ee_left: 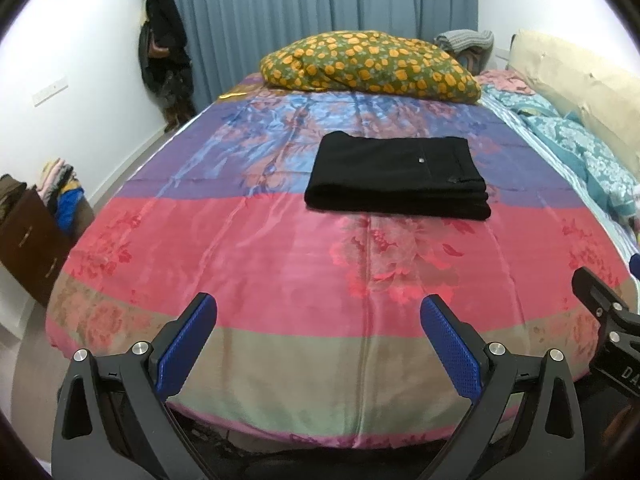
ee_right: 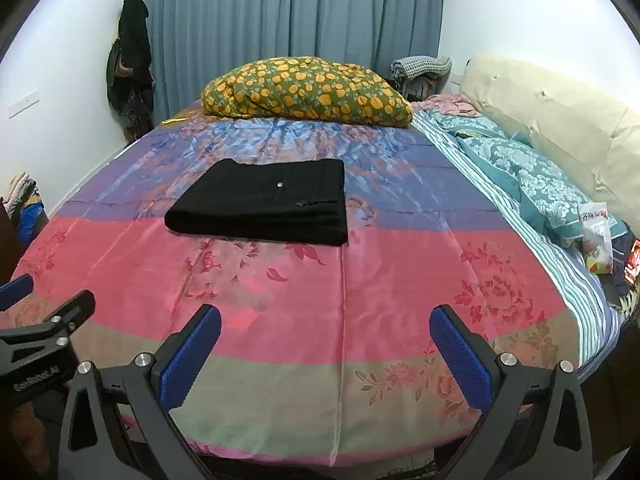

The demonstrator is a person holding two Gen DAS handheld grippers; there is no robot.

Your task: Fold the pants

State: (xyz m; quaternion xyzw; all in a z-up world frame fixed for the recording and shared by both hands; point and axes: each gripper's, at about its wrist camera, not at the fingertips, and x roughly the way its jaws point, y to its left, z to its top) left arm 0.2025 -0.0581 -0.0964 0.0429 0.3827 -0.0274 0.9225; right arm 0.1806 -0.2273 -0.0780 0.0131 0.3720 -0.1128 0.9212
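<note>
The left gripper (ee_left: 318,308) stands with its jaws spread wide and nothing between the 2 blue pads (ee_left: 188,344). The right gripper (ee_right: 325,320) is in the same condition: jaws wide, blue pads (ee_right: 460,356) bare, no cloth held. Both tools point downward over the near edge of the bed, side by side, well apart from the work.

The pants (ee_left: 398,176) lie near the middle of the bedspread (ee_left: 240,248), folded into 1 compact black rectangle with several layers stacked at the near edge. A small button (ee_right: 279,185) shows on the top layer. The stack lies flat, with square edges and no loose leg trailing. Judged from this, folding is complete or nearly so.

Handling notes:
1. The fabric appears soft and limp; it will sag if lifted from 1 point.
2. The load looks light, but the layers can slide apart.
3. The satin-like bedspread looks slick, so a pushed stack may skid rather than crease.
4. Take hold at the 2 near corners of the thick folded edge, 1 gripper on each, clamping all layers together.

Beyond the pants rests a yellow-flowered pillow (ee_left: 372,66), with a blue curtain (ee_left: 312,12) behind it.
</note>
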